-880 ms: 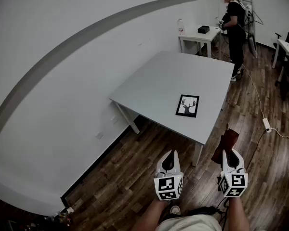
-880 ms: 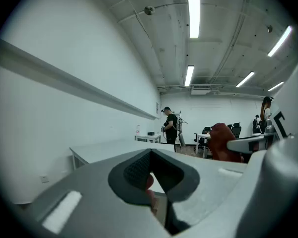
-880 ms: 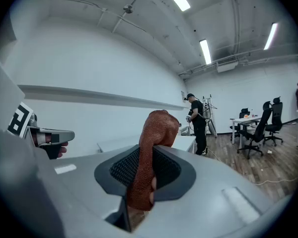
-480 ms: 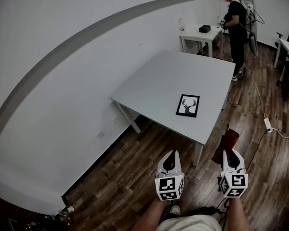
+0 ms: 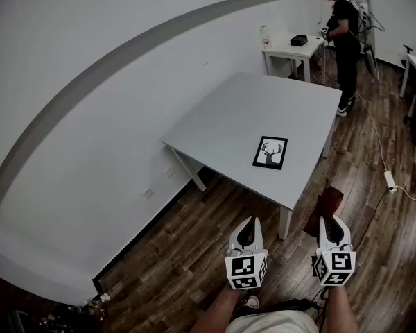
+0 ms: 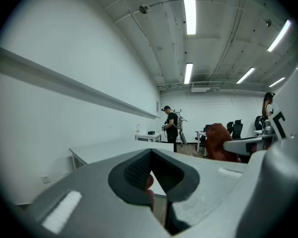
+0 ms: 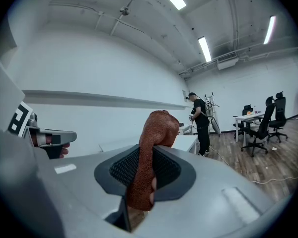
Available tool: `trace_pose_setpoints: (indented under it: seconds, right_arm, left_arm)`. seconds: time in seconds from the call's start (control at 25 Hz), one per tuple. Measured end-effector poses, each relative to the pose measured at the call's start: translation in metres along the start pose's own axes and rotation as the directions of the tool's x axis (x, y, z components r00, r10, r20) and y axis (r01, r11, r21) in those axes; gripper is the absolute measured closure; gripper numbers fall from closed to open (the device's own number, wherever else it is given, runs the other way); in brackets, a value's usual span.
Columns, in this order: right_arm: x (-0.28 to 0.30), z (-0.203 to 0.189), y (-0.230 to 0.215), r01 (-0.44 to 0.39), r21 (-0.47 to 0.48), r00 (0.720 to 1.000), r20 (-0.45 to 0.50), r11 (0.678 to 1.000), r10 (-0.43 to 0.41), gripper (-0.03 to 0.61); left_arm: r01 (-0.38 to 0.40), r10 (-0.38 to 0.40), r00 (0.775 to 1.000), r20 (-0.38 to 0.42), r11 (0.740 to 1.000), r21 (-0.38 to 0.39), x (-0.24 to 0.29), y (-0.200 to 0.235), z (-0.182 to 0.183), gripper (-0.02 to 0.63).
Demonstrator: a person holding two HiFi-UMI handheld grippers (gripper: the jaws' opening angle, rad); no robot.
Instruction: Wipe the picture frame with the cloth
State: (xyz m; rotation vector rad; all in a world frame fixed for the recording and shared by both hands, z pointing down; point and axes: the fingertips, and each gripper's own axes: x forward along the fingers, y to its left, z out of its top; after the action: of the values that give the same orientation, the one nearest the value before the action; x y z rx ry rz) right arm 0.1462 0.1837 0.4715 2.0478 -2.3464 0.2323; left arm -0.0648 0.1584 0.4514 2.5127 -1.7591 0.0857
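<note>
**A:** state of the right gripper point(image 7: 147, 156)?

**B:** pinching the cloth point(image 7: 157, 129). The jaws bite its lower part and the rest stands up past the tips in a loose fold. The left gripper point(image 6: 151, 151) is pressed together with nothing in it

**A:** and the picture frame?

**B:** picture frame point(image 5: 270, 152) is ahead of both grippers and well apart from them, roughly on the line between the two. It lies flat, face up, on the grey table point(image 5: 230, 116), near the table edge closest to the grippers. Nothing is touching it yet

**A:** how will it handle?

**B:** the cloth looks soft, nubby and light with no stiffness, so my guess is it flops over the tips. It will only wipe where the jaws press it down. I'd go in low with the loose fold leading so there's a pad under the tips. The frame looks thin and light, and the face is probably glazed, so it should be slick and a bit fragile. I expect it to skate on that smooth top under any sideways stroke

**A:** where to hold it?

**B:** pin it with the left gripper on the dark border or a corner, not on the face. Stroke away from the grippers, since the near table edge is close and a pull could drag it off
</note>
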Motion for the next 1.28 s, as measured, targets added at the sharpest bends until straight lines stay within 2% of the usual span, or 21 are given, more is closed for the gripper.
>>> trace_pose_setpoints:
  seconds: [0.16,0.32,0.56,0.72,1.0,1.28]
  right_arm:
    - [-0.004,-0.003,-0.016,-0.028,0.007,1.0,0.001,1.0,0.028,0.48]
    - [-0.007,-0.006,-0.03,-0.061,-0.003,0.998,-0.005,0.998,0.061,0.48]
    - [-0.001,-0.007,-0.042,-0.078,-0.012,0.997,-0.016,0.997,0.078,0.48]
    - [0.011,-0.006,-0.044,-0.085,-0.019,0.996,-0.02,0.996,0.085,0.48]
    - [0.053,-0.009,-0.045,-0.077,-0.024,0.996,-0.036,0.997,0.076,0.48]
    - [0.126,-0.005,-0.02,-0.062,-0.043,0.997,-0.058,0.997,0.059,0.48]
  left_arm:
    - [-0.015,0.015,1.0,-0.002,1.0,-0.004,-0.001,-0.019,-0.003,0.614]
    - [0.002,-0.002,1.0,0.0,1.0,0.01,0.005,-0.034,-0.005,0.614]
    - [0.01,-0.01,1.0,-0.002,1.0,-0.025,0.017,-0.044,-0.002,0.614]
    - [0.0,0.0,1.0,0.007,1.0,-0.003,0.028,-0.046,-0.002,0.614]
    - [0.0,-0.001,0.999,0.036,1.0,0.017,0.064,-0.03,0.004,0.614]
    - [0.005,-0.005,0.999,0.041,1.0,0.004,0.12,0.023,0.01,0.614]
